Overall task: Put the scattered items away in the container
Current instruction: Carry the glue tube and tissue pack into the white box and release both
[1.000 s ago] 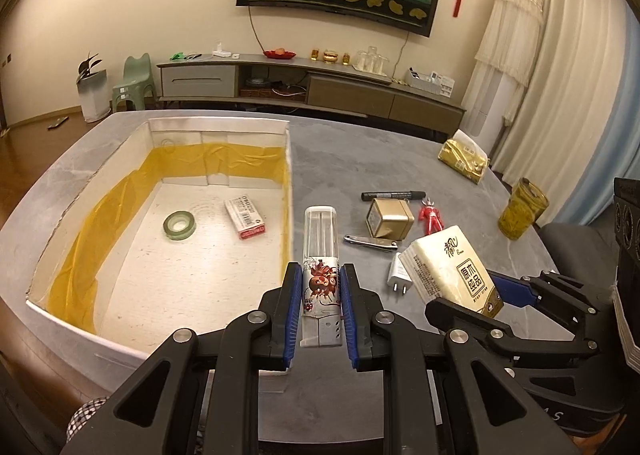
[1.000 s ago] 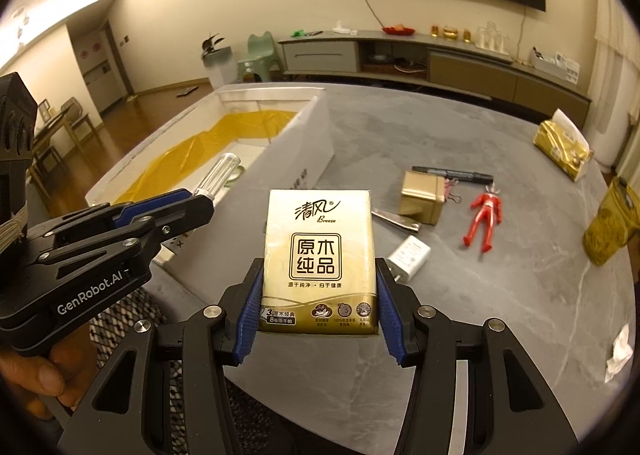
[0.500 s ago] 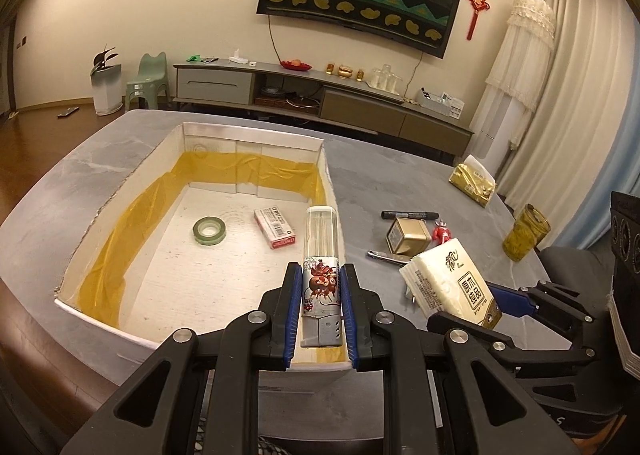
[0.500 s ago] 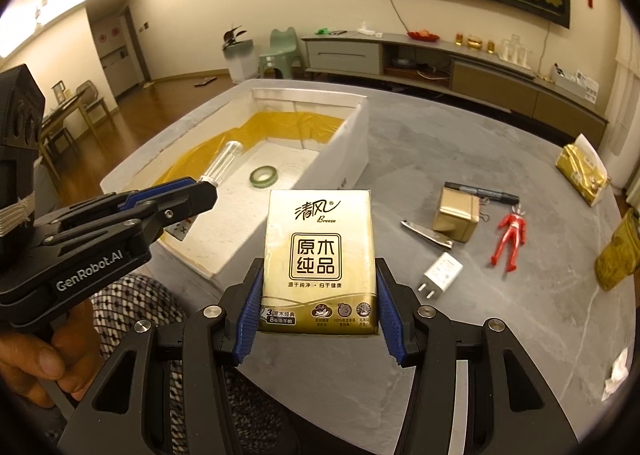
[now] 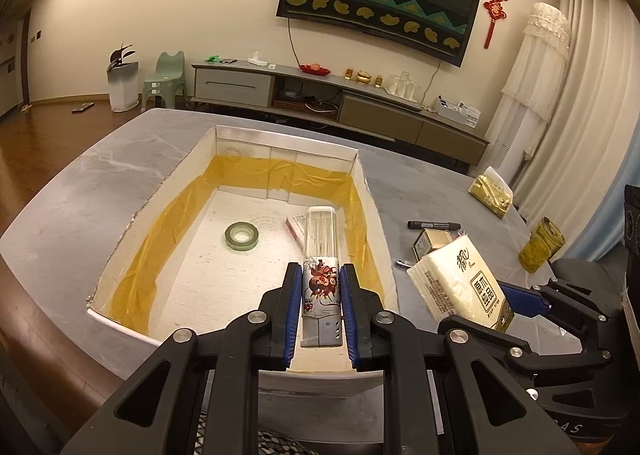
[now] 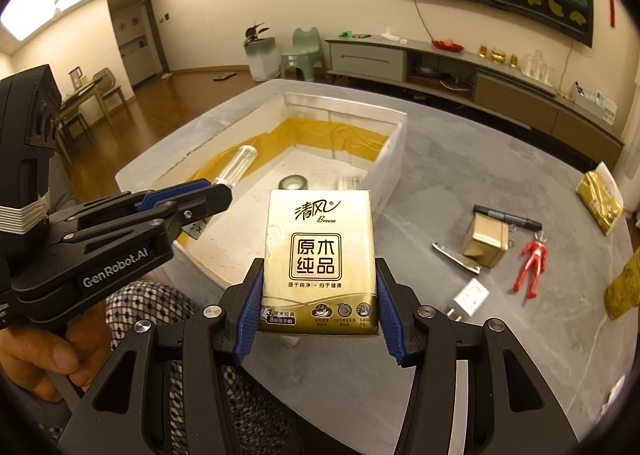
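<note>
The left gripper (image 5: 320,309) pinches a clear tube with a printed label (image 5: 321,255) between its blue pads, the tube held above the near right corner of the white box (image 5: 370,191), its far end reaching over the box floor. The right gripper (image 6: 318,309) clamps one gold tissue pack (image 6: 319,263) at its lower sides, hanging over the grey table (image 6: 440,159) just outside the box's near right corner. Inside the box lie one roll of green tape (image 5: 241,236) and one small red-edged packet (image 5: 297,226), partly hidden behind the tube; the rest of the floor, ringed by yellow lining, is open. On the table right of the box: one black marker (image 6: 506,217), one gold tin (image 6: 485,240), one nail clipper (image 6: 456,256), one white plug (image 6: 469,299) and one red figure (image 6: 532,267), well apart from the wall, with bare tabletop between them and the box
</note>
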### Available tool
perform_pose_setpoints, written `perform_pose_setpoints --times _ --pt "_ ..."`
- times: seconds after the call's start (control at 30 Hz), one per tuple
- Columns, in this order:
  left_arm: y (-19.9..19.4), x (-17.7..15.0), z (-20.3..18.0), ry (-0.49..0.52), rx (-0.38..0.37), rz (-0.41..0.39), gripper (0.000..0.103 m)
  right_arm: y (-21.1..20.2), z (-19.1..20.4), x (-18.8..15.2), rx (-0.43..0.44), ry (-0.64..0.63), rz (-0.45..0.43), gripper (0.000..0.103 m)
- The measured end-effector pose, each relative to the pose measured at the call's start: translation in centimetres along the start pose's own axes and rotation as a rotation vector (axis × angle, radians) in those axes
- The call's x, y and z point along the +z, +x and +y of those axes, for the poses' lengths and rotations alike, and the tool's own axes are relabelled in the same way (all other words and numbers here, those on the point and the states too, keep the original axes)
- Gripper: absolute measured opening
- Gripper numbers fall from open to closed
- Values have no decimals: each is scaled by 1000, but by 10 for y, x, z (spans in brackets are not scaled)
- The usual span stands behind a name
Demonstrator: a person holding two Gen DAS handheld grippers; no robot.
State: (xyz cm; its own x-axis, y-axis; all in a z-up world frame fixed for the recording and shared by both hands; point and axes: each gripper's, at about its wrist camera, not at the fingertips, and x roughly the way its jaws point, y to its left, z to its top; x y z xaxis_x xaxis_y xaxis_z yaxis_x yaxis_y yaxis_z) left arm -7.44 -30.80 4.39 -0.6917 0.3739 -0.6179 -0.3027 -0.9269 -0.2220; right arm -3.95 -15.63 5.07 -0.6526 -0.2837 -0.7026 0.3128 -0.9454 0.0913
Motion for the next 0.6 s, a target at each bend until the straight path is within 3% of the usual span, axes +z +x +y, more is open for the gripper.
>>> perform_pose_setpoints --times 0.6 --pt "9 19 35 -7 43 21 20 23 23 33 27 -79 -3 54"
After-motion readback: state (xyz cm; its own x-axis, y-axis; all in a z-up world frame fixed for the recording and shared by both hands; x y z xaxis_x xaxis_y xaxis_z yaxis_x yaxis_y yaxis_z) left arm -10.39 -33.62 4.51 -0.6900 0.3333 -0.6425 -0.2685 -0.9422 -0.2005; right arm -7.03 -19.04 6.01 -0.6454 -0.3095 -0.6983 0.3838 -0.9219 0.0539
